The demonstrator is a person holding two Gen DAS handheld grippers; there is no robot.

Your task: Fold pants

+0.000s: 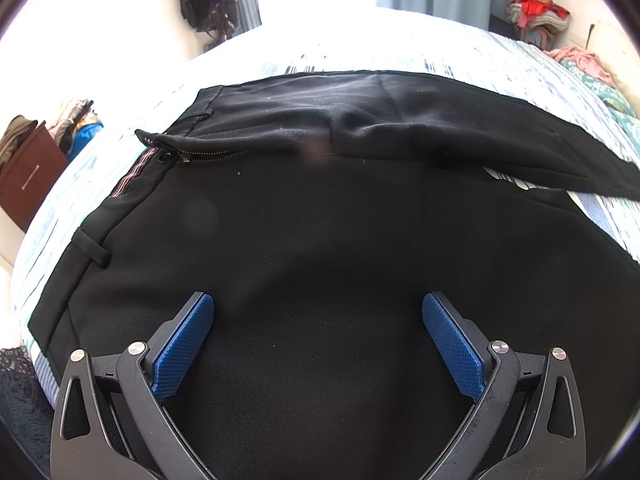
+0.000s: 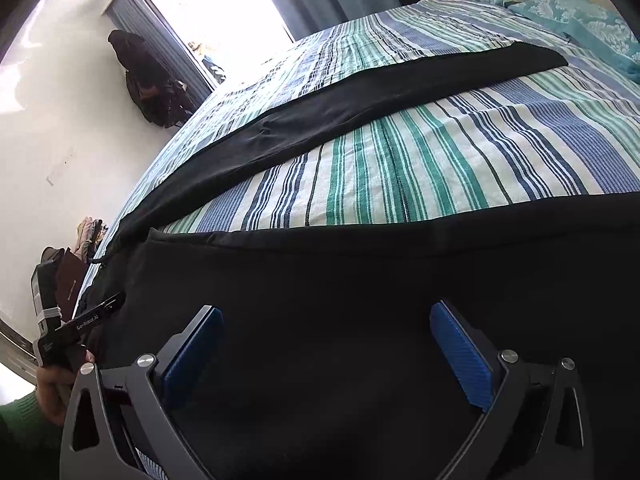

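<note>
Black pants (image 1: 320, 220) lie spread flat on the striped bed, waistband at the left with the zipper (image 1: 200, 156) open. My left gripper (image 1: 318, 304) is open, low over the near leg close to the waist, holding nothing. In the right wrist view the pants (image 2: 360, 280) show both legs apart: the near leg fills the bottom, the far leg (image 2: 360, 100) runs diagonally across the bed. My right gripper (image 2: 326, 316) is open and empty over the near leg. The left gripper (image 2: 80, 324) shows at the far left there.
The striped bedspread (image 2: 440, 160) shows between the two legs. Teal pillows (image 2: 580, 20) and heaped clothes (image 1: 536, 10) sit at the far right. A brown drawer unit (image 1: 28, 176) stands left of the bed, a bright window (image 2: 216, 12) beyond.
</note>
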